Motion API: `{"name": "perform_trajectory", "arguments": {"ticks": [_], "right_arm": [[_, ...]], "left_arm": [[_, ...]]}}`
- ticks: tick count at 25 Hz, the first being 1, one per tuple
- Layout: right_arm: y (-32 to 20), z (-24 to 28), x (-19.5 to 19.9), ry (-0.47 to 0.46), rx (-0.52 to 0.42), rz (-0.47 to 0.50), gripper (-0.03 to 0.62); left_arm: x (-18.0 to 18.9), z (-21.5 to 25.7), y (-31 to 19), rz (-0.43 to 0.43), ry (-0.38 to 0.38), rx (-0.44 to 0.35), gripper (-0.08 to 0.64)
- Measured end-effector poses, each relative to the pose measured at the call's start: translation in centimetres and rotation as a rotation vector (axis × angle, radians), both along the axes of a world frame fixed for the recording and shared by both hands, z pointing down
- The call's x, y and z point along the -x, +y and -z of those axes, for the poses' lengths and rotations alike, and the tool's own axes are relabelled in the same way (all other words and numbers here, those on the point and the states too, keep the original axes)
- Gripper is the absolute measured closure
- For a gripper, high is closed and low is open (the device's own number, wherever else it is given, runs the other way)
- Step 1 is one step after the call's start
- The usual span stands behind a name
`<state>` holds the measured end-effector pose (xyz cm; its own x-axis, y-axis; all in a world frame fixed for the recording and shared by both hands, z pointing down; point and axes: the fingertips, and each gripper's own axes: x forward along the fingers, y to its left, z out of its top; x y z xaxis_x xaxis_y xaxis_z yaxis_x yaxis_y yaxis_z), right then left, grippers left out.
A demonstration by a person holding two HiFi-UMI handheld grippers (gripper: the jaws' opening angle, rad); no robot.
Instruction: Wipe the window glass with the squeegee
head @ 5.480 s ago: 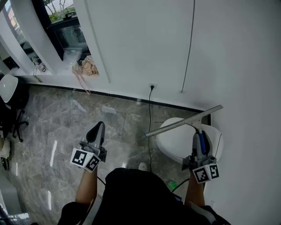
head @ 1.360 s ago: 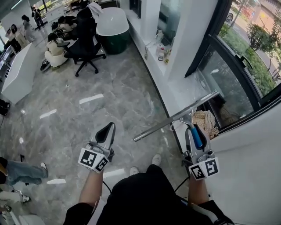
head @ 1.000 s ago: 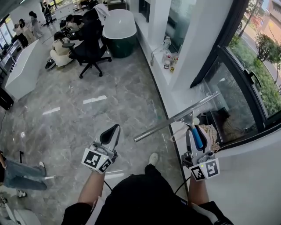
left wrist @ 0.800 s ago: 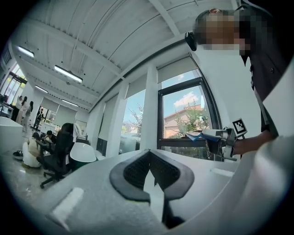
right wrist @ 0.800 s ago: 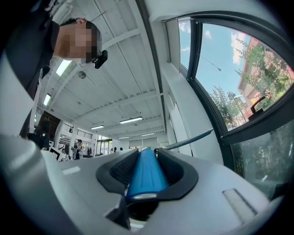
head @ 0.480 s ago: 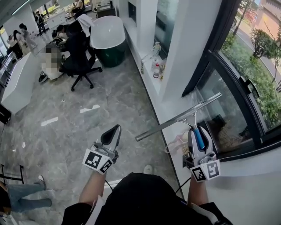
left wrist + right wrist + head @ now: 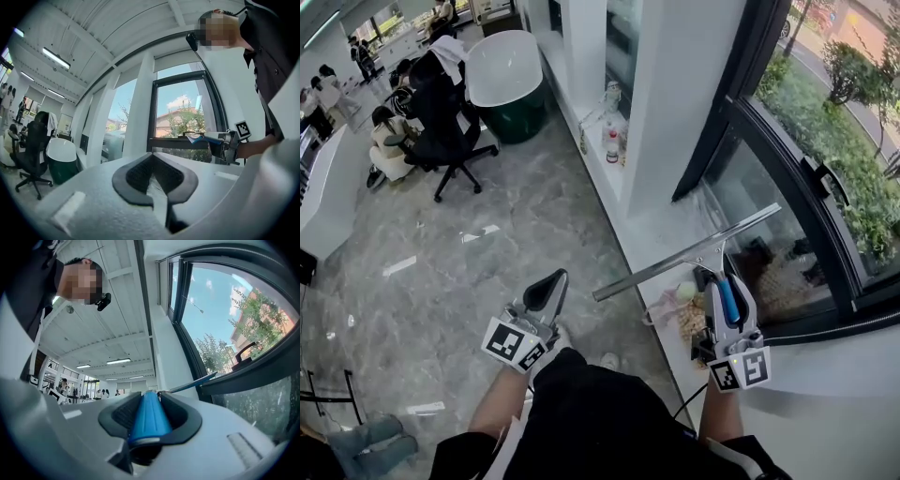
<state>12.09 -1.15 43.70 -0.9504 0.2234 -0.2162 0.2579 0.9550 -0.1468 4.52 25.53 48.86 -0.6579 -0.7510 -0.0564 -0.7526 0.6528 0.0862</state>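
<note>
Overhead, the right gripper [image 7: 727,281] holds the squeegee [image 7: 705,255] at five o'clock, its blade [image 7: 656,270] short of the window glass [image 7: 773,211] at two; left gripper [image 7: 551,286] at seven; its view shows jaws together, empty; right's view shows jaws clamped on the blue handle [image 7: 149,417]; likely the approach; next, press blade flat to glass.

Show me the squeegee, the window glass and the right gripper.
squeegee [image 7: 686,254], head view, middle of its blade bar.
window glass [image 7: 757,187], head view, dark lower pane.
right gripper [image 7: 727,281], head view, between its fingertips.
</note>
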Motion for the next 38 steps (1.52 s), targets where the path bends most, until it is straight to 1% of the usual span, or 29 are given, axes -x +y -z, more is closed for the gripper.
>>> {"name": "perform_trajectory", "arguments": {"ticks": [5,9,11,16,19,21,25,28,32,38], "right_arm": [[-0.9,-0.1,1.2,-0.003,-0.002,-0.059,0.459],[-1.7,0.3,2.7,-0.006,0.0,-0.141,0.459],[-1.9,0.7,3.7,-0.011,-0.016,-0.184,0.459],[-2.9,1.9,7.4,-0.012,-0.05,-0.287,0.459],[-2.7,3.2,10.3,-0.026,-0.077,-0.331,0.459],[-2.7,4.2,11.9,-0.037,-0.089,-0.36,0.459],[-2.9,5.7,13.6,-0.043,-0.105,-0.464,0.459],[-2.7,5.8,14.1,-0.032,-0.104,-0.524,0.459],[-2.0,5.5,13.9,-0.023,-0.104,-0.61,0.459],[-3.2,5.6,12.9,-0.022,-0.111,-0.709,0.459]], "left_arm": [[3.1,-0.1,-1.5,-0.063,-0.008,-0.008,0.558],[6.7,0.1,-3.1,-0.138,-0.015,-0.026,0.558],[8.9,0.4,-4.1,-0.183,-0.021,-0.035,0.558],[14.4,0.8,-6.5,-0.294,-0.027,-0.064,0.558],[17.8,1.5,-7.2,-0.389,-0.027,-0.071,0.558],[20.1,2.0,-7.7,-0.434,-0.04,-0.072,0.558],[24.0,2.8,-8.9,-0.509,-0.044,-0.092,0.558],[25.5,3.2,-9.7,-0.585,-0.041,-0.112,0.558],[26.2,3.6,-11.5,-0.714,-0.05,-0.134,0.558],[26.5,2.9,-15.2,-0.83,-0.046,-0.12,0.558]]}}
